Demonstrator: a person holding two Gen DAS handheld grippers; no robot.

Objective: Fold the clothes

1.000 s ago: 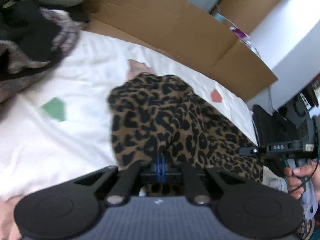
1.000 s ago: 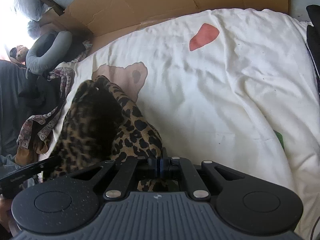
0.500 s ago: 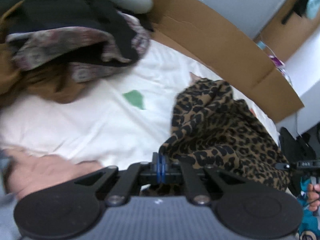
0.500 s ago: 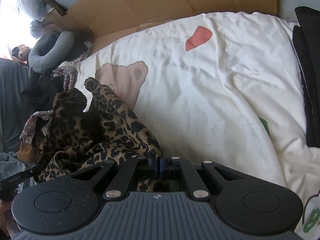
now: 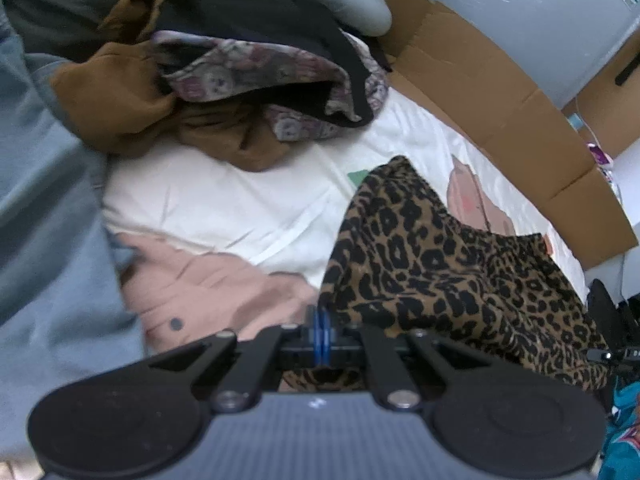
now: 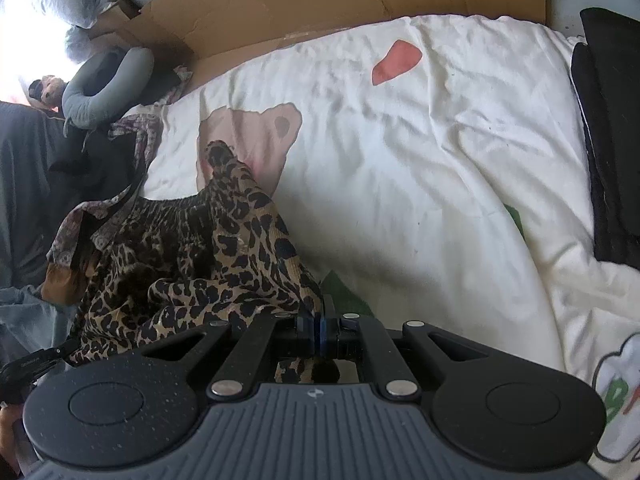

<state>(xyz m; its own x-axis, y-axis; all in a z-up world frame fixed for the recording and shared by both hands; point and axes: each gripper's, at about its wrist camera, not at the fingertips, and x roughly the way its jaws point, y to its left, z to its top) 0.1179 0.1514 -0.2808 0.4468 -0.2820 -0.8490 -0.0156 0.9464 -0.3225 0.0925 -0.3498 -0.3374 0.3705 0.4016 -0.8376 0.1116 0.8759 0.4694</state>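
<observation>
A leopard-print garment point(image 5: 452, 268) hangs in folds between both grippers above a white printed bedsheet point(image 5: 224, 208). My left gripper point(image 5: 321, 330) is shut on one edge of it, cloth bunched under the pads. In the right wrist view the same leopard-print garment point(image 6: 208, 256) drapes to the left, and my right gripper point(image 6: 318, 330) is shut on another edge. The garment's far tip point(image 6: 218, 152) rests on a pink bear print on the sheet. The other gripper's black body point(image 6: 28, 364) shows at the lower left of the right wrist view.
A heap of clothes point(image 5: 224, 80), brown, floral and black, lies at the sheet's far left. A cardboard panel point(image 5: 500, 100) lines the back of the bed. A grey neck pillow point(image 6: 104, 80) sits by the heap. Black fabric point(image 6: 608, 152) lies on the sheet's right edge. Blue denim point(image 5: 44, 240) fills the left.
My left gripper has swung away from the right one, carrying its edge, so the garment is stretched wider. The clothes heap has come into the left view. The right gripper rose slightly.
</observation>
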